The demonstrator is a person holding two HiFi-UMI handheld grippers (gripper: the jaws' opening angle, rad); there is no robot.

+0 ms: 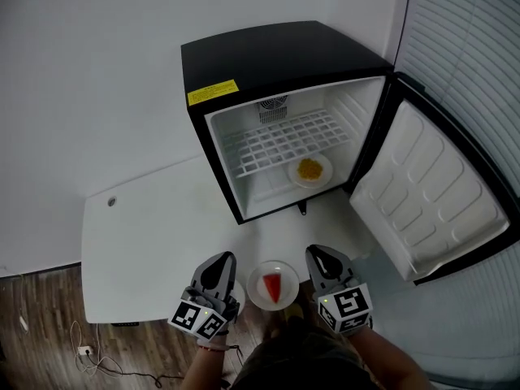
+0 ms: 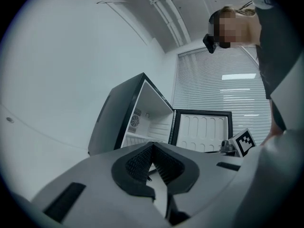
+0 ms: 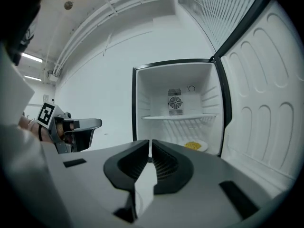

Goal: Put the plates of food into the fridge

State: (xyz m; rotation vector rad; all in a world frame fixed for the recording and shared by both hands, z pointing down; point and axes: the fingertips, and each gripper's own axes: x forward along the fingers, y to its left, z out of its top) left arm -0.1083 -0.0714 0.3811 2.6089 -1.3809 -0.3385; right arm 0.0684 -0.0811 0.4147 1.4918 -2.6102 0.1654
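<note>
A white plate with a red wedge of food (image 1: 273,285) lies at the near edge of the white table (image 1: 146,234), between my two grippers. My left gripper (image 1: 223,260) (image 2: 153,146) is just left of it, jaws shut and empty. To the plate's right my right gripper (image 1: 319,255) (image 3: 150,142) has its jaws together with nothing between them. Both point at the open black fridge (image 1: 268,63). A second plate with yellow food (image 1: 309,170) (image 3: 194,146) sits on the fridge floor at the right.
The fridge door (image 1: 431,193) swings out to the right, close by my right gripper. A white wire shelf (image 1: 284,140) spans the upper part of the fridge. Wooden floor with a socket and cable (image 1: 85,350) shows at lower left. Window blinds fill the right side.
</note>
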